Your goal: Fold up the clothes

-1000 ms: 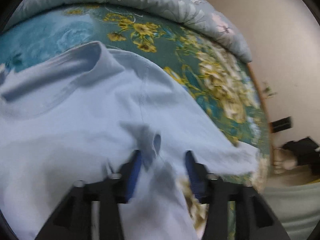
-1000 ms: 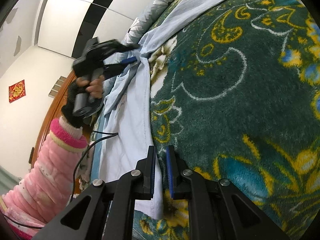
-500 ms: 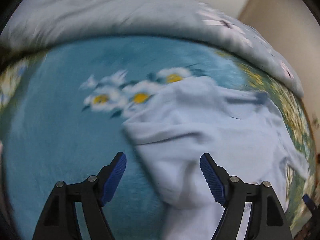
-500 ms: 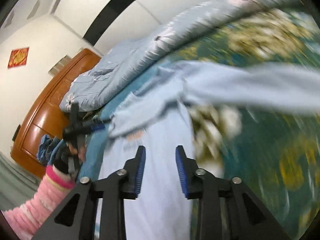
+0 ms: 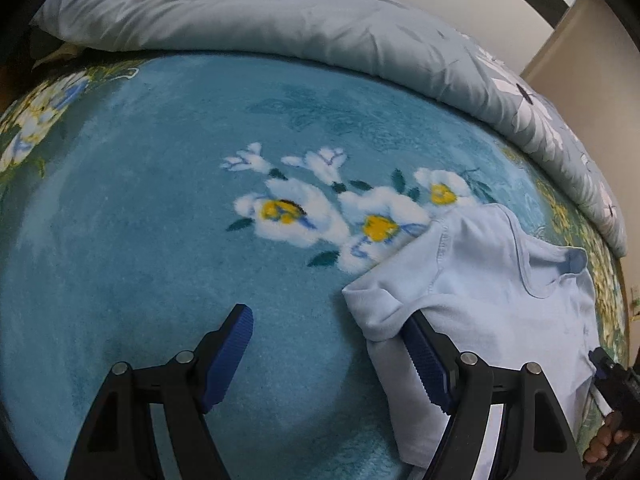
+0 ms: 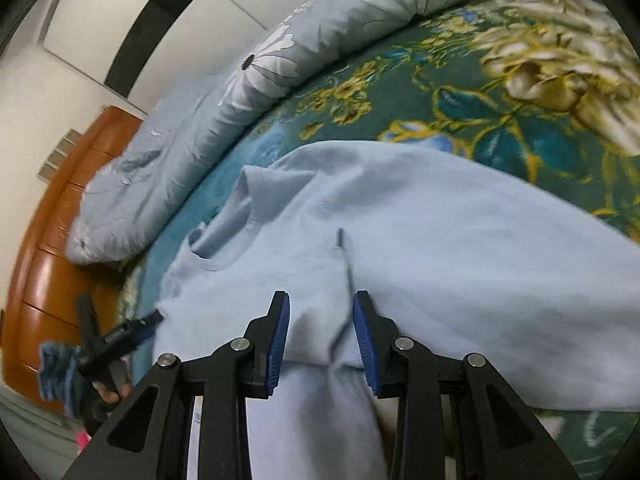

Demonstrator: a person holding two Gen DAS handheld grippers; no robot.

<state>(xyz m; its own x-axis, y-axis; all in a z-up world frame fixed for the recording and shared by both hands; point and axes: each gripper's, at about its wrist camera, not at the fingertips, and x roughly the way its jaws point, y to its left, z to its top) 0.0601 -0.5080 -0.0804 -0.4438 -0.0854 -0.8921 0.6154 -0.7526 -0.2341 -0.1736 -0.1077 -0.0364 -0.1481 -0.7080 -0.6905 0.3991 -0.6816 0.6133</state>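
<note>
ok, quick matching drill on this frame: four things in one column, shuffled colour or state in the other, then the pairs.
Things:
1. T-shirt
2. fleece blanket
3. quilt
4. left hand-held gripper

Colour or state:
A. teal with white and yellow flowers
B. jaws open, nothing gripped
C. plain light blue, lying on the bed
D. grey-blue, bunched along the far edge

Pairs: 1-C, 2-A, 3-D, 4-B
</note>
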